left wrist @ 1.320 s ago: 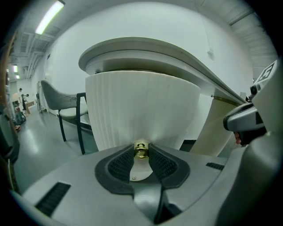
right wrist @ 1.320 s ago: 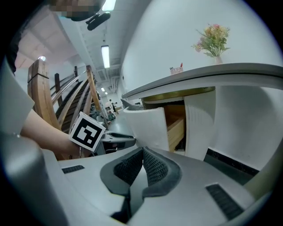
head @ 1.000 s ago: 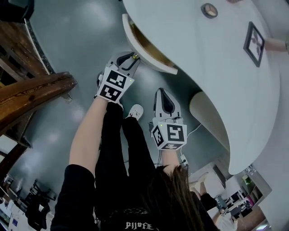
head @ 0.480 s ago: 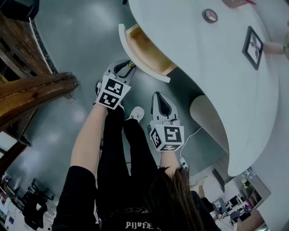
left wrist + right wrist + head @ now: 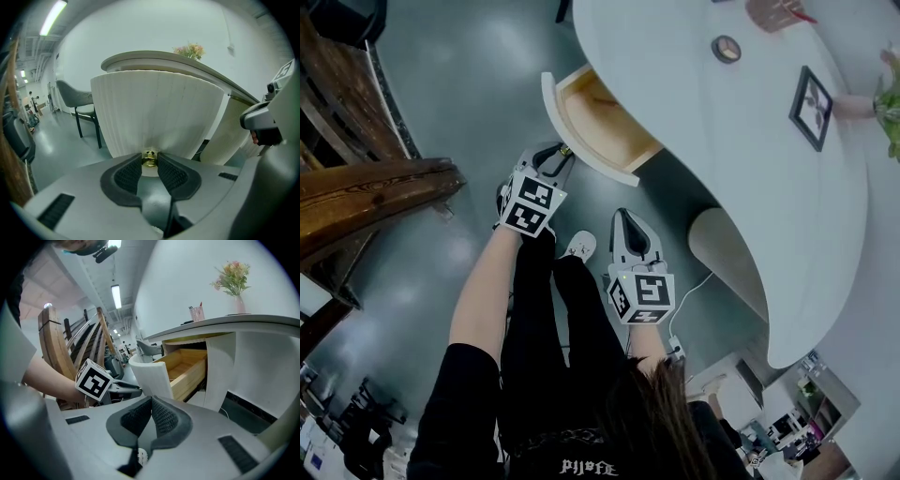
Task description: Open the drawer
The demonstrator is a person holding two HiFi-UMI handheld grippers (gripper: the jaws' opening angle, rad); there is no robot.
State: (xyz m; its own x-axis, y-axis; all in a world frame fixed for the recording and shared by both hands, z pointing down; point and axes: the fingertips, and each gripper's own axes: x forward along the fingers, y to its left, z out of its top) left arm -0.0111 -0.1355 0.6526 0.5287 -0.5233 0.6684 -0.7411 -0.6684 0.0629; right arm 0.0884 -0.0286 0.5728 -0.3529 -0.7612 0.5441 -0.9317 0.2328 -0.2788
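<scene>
Left tongs (image 5: pixel 149 162) are clamped on the small brass knob (image 5: pixel 149 157) of the drawer (image 5: pixel 598 127), which stands partly out from under the white bench (image 5: pixel 722 150). Its length runs straight toward the person (image 5: pixel 534 375), so any further pull goes that way. Right tongs (image 5: pixel 150 403) hang nearby, closed and empty.

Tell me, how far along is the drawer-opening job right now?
Done: the drawer stands well out from under the desk, its wooden inside showing. In hand: the left gripper is clamped on the drawer's brass knob. The right gripper is shut, empty, off to the side. Left: perhaps a little more pull, then letting go of the knob.
</scene>
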